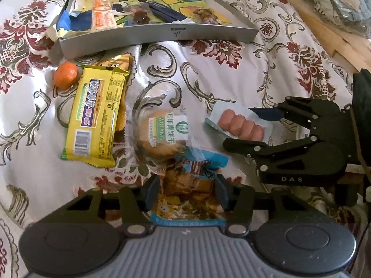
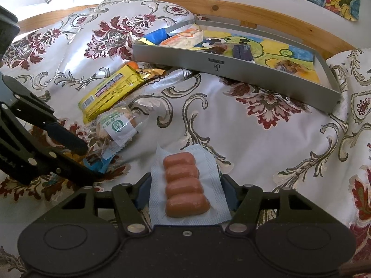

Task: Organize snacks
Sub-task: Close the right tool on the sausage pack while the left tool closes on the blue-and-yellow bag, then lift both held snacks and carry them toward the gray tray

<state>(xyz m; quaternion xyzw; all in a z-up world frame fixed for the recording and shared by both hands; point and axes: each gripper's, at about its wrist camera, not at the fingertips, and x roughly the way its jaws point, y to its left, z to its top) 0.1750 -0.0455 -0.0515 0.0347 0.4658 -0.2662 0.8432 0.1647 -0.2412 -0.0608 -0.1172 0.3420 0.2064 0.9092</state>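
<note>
My left gripper (image 1: 187, 194) is shut on a crumpled blue and orange snack packet (image 1: 197, 162) lying on the floral cloth; from the right wrist view that gripper (image 2: 85, 161) comes in from the left. My right gripper (image 2: 186, 192) is shut on a sealed pack of small sausages (image 2: 183, 185), held flat between its fingers; it also shows in the left wrist view (image 1: 241, 125). A grey tray (image 1: 162, 37) at the back holds several snacks on a coloured drawing. A round biscuit pack (image 1: 162, 134), a yellow packet (image 1: 97, 113) and a mandarin (image 1: 65, 75) lie loose.
A gold wrapper (image 1: 116, 61) sticks out from under the yellow packet, near the tray's front wall (image 2: 255, 74). A wooden frame (image 2: 231, 7) runs behind the tray. A plastic bag (image 1: 336, 0) lies on wood at the far right. Bare cloth (image 2: 266, 143) spreads right of the sausages.
</note>
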